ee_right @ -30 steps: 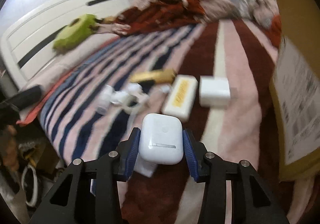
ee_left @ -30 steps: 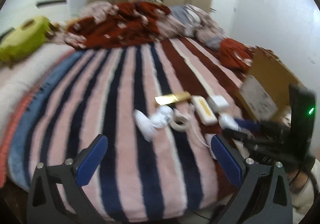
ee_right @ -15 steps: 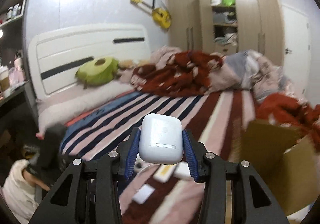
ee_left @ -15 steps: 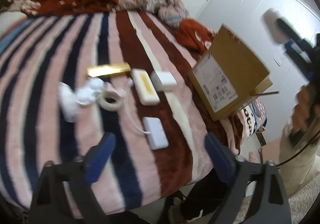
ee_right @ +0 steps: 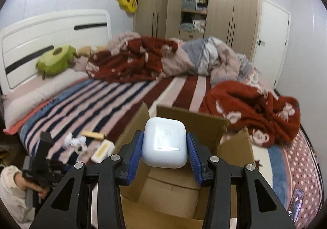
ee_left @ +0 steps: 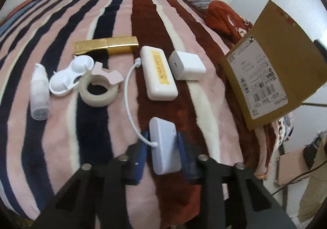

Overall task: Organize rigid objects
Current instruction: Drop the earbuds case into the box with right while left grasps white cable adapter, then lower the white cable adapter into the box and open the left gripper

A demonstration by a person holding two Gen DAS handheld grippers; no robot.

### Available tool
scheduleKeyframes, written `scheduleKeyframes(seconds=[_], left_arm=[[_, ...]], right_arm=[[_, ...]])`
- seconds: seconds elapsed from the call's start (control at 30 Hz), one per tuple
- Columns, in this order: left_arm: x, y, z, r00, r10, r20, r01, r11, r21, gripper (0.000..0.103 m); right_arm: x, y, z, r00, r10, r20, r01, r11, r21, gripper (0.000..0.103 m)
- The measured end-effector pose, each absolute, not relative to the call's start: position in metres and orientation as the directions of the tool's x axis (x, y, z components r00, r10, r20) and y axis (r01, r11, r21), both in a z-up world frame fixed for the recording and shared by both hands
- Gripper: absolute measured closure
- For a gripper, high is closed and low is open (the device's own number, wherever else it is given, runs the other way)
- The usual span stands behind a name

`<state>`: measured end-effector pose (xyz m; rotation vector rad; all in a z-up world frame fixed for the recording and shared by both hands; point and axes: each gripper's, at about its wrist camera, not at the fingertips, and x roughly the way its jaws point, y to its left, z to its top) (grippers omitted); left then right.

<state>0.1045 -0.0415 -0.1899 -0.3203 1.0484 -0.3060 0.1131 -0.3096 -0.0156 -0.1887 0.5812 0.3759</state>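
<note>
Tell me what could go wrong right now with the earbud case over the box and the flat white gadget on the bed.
1. The earbud case, pinched only at its rounded sides by the right gripper above the cardboard box, could slip and fall early.
2. The left gripper is closing on the flat white device; its cable runs past the tape roll and could drag it.

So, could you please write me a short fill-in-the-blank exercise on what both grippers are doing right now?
1. The right gripper holds a white earbud case above the open cardboard ____.
2. The left gripper is closing around a flat white device joined to a white ____.
3. The roll of tape lies on the ____ blanket.

Missing words: box; cable; striped
</note>
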Motion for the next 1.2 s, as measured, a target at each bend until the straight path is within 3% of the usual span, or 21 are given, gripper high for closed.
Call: scheduleKeyframes(seconds=[0.03, 0.07, 0.2, 0.27, 0.33, 0.4, 0.7, 0.87, 0.93, 1.07, 1.2], left_arm=[[0.105, -0.042, -0.19, 0.466, -0.397, -0.791, 0.092, 0.911, -0.403, 0.082], [0.105, -0.044, -0.19, 0.468, -0.389, -0.793, 0.089, 0.914, -0.396, 0.082], [0.103, -0.047, -0.182, 0.468, -0.405, -0.785, 0.12, 0.909, -0.398, 0.093], [0.101, -0.048, -0.173, 0.48, -0.396, -0.783, 0.138, 0.915, -0.379, 0.093], [0.098, -0.045, -0.16, 0.496, -0.401, -0.77, 0.156, 0.914, -0.375, 0.093], [0.095, -0.045, -0.148, 0.516, -0.392, -0.762, 0.167, 0.918, -0.359, 0.093], [0.09, -0.041, -0.033, 0.63, -0.436, -0.642, 0.311, 0.9, -0.305, 0.093], [0.101, -0.067, 0.018, 0.615, -0.512, -0.6, 0.425, 0.856, -0.294, 0.093], [0.109, -0.083, 0.029, 0.603, -0.528, -0.597, 0.456, 0.843, -0.285, 0.093], [0.134, -0.13, 0.043, 0.546, -0.563, -0.621, 0.531, 0.806, -0.264, 0.093], [0.166, -0.174, 0.048, 0.44, -0.592, -0.675, 0.591, 0.757, -0.278, 0.093]], right_arm=[[0.116, -0.311, -0.018, 0.766, 0.286, -0.575, -0.395, 0.916, -0.072, 0.08], [0.12, -0.312, -0.021, 0.765, 0.267, -0.587, -0.383, 0.92, -0.081, 0.084], [0.126, -0.318, -0.027, 0.766, 0.233, -0.599, -0.355, 0.93, -0.093, 0.083], [0.124, -0.322, -0.027, 0.76, 0.259, -0.596, -0.369, 0.927, -0.066, 0.076], [0.12, -0.324, -0.024, 0.765, 0.271, -0.584, -0.372, 0.927, -0.057, 0.059], [0.117, -0.325, -0.021, 0.768, 0.285, -0.574, -0.38, 0.924, -0.05, 0.053], [0.096, -0.312, -0.003, 0.72, 0.458, -0.521, -0.522, 0.853, 0.028, 0.048], [0.085, -0.314, 0.005, 0.746, 0.468, -0.474, -0.52, 0.854, 0.024, 0.024], [0.082, -0.322, 0.007, 0.751, 0.477, -0.457, -0.515, 0.856, 0.048, 0.01], [0.072, -0.346, 0.015, 0.772, 0.483, -0.413, -0.498, 0.863, 0.079, 0.001], [0.06, -0.357, 0.016, 0.732, 0.529, -0.429, -0.565, 0.823, 0.051, 0.0]])
